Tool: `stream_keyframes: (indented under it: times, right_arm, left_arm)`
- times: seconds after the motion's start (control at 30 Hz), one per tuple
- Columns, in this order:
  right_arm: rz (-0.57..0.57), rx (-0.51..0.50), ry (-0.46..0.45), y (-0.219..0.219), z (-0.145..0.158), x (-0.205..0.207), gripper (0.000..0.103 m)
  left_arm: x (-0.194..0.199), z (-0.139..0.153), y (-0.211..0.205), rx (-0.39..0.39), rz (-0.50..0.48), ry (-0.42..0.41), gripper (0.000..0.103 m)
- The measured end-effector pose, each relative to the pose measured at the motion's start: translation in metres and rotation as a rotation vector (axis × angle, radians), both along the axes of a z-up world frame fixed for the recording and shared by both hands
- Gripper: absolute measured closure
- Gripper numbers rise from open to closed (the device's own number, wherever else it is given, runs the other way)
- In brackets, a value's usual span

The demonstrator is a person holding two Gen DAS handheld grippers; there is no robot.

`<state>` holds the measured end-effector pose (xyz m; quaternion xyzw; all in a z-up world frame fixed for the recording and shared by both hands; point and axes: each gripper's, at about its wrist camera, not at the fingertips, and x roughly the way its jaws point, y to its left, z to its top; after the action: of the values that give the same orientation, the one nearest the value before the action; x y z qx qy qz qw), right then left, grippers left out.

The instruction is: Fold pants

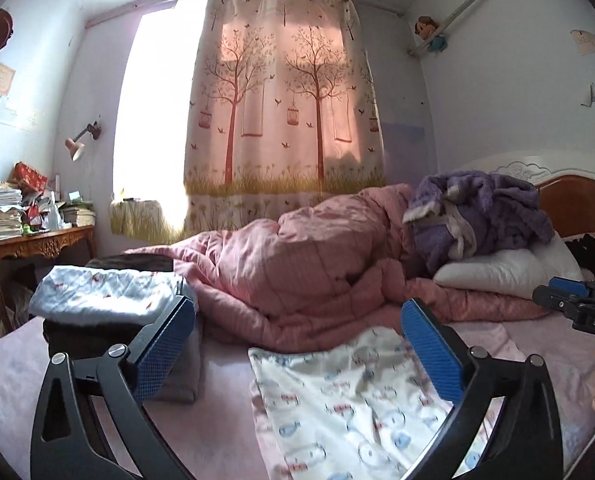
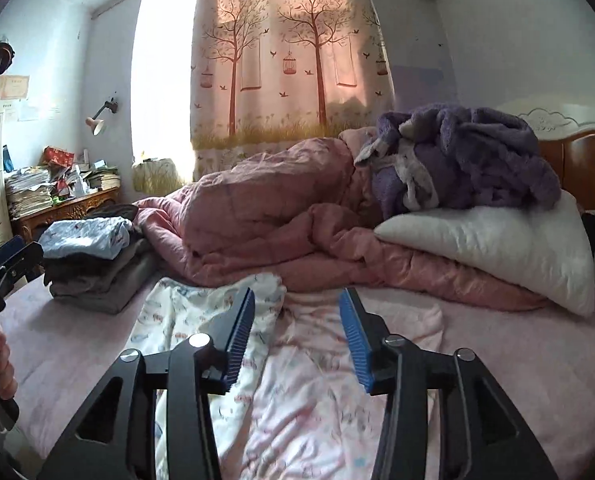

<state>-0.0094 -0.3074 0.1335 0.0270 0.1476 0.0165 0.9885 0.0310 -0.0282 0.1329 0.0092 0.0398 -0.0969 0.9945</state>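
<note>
Your left hand-held gripper [image 1: 297,344] spread wide and empty, your right hand-held gripper [image 2: 297,336] partly open and empty, both above the printed pants [image 2: 281,380], pants lying flat on the bed [image 2: 517,360] just in front of the pink quilt [image 2: 265,220], folded clothes stack [image 2: 93,264] left of the quilt

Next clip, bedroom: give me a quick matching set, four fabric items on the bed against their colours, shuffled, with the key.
Items:
1. quilt
2. pillow
3. fleece robe
4. pants

Colours:
A. purple
B. white with a small print
C. pink
D. plain white

Pairs: 1-C, 2-D, 3-A, 4-B
</note>
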Motion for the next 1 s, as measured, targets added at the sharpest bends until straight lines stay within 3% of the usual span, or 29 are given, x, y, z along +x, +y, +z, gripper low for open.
stream_keyframes:
  times: [0.03,0.1,0.27,0.37,0.43,0.5,0.57,0.63,0.7,0.8,0.93,1.0]
  right_arm:
    - [0.03,0.01,-0.015,0.002,0.01,0.013,0.019]
    - [0.03,0.021,-0.061,0.005,0.03,0.04,0.001]
    - [-0.035,0.031,-0.205,0.016,0.069,0.096,0.001]
    - [-0.034,-0.086,-0.104,0.03,0.078,0.155,0.001]
    - [-0.028,-0.05,-0.079,0.03,0.067,0.181,0.001]
    - [-0.044,0.013,-0.087,0.028,0.044,0.197,0.001]
    - [0.009,0.078,-0.031,0.025,0.011,0.212,0.001]
    - [0.066,0.088,0.069,0.025,-0.025,0.229,0.001]
    - [0.04,0.056,0.154,0.024,-0.054,0.245,0.001]
    - [0.019,0.033,0.237,0.018,-0.076,0.262,0.012]
    - [0.112,0.157,0.314,0.007,-0.088,0.272,0.024]
    - [0.104,0.165,0.323,0.006,-0.094,0.276,0.035]
  left_arm:
    - [0.013,0.006,-0.003,-0.008,0.011,-0.011,0.001]
    - [0.04,0.016,-0.006,-0.039,0.014,-0.019,0.001]
    - [0.092,0.031,-0.012,-0.032,-0.007,-0.115,0.0]
    - [0.114,0.021,-0.009,-0.053,0.086,-0.131,0.0]
    - [0.127,-0.003,0.001,-0.099,0.077,-0.098,0.0]
    - [0.139,-0.04,0.012,-0.151,0.043,-0.047,0.001]
    - [0.158,-0.073,0.018,-0.146,0.039,0.042,0.001]
    - [0.186,-0.086,0.013,-0.105,0.062,0.194,0.001]
    - [0.196,-0.086,0.006,-0.072,0.077,0.219,0.001]
    - [0.196,-0.092,-0.007,0.015,0.124,0.28,0.001]
    - [0.222,-0.128,-0.005,0.02,0.114,0.599,0.001]
    - [0.234,-0.145,-0.006,0.019,0.07,0.667,0.01]
